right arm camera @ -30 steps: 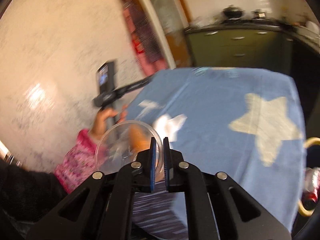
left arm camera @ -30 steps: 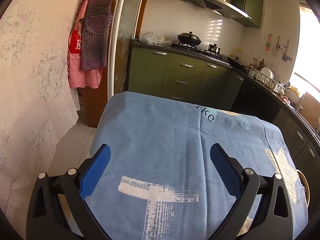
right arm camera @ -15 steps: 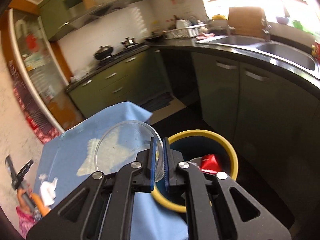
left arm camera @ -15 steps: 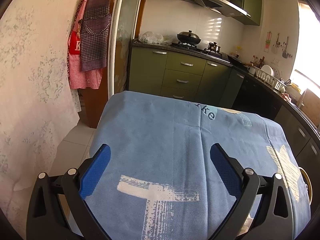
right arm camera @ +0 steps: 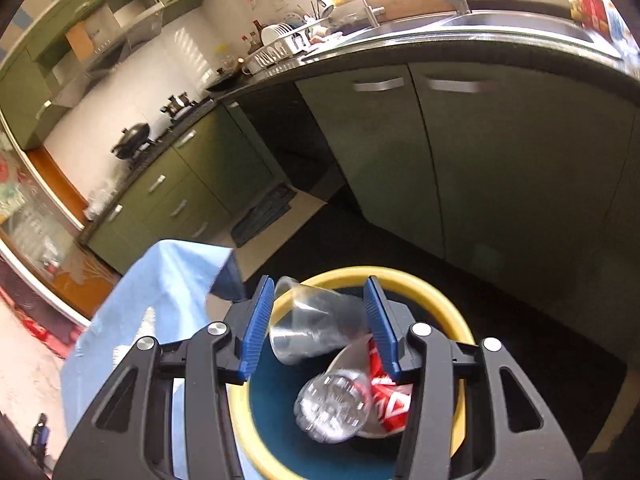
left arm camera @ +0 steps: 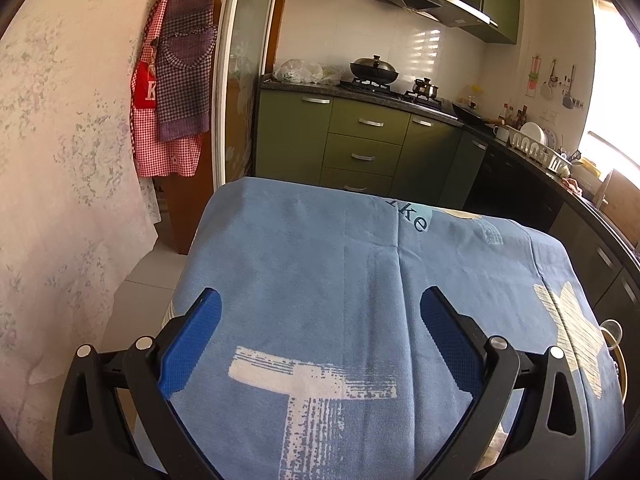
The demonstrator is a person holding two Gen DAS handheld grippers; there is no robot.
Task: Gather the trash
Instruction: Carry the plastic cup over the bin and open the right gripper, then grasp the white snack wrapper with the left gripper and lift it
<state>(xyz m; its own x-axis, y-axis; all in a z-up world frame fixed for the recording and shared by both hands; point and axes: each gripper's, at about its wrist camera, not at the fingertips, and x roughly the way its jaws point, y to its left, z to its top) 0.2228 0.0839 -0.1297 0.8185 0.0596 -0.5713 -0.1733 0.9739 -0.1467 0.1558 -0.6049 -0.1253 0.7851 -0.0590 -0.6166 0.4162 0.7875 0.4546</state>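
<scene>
In the right wrist view my right gripper is open above a yellow-rimmed bin with a dark blue inside. A clear plastic cup lies tilted between the fingers, free of the pads, over the bin's mouth. In the bin lie a clear plastic bottle and a red wrapper. In the left wrist view my left gripper is open and empty over the blue cloth-covered table. The cup's edge and the bin's rim show at the table's right side.
Green kitchen cabinets and a dark counter with a sink curve behind the bin. A stove with a wok stands at the back. Aprons hang on the left wall. A dark floor mat lies past the table.
My right gripper swung from the table over to the bin and opened, letting go of the clear cup. The left gripper stayed open and hardly moved.
</scene>
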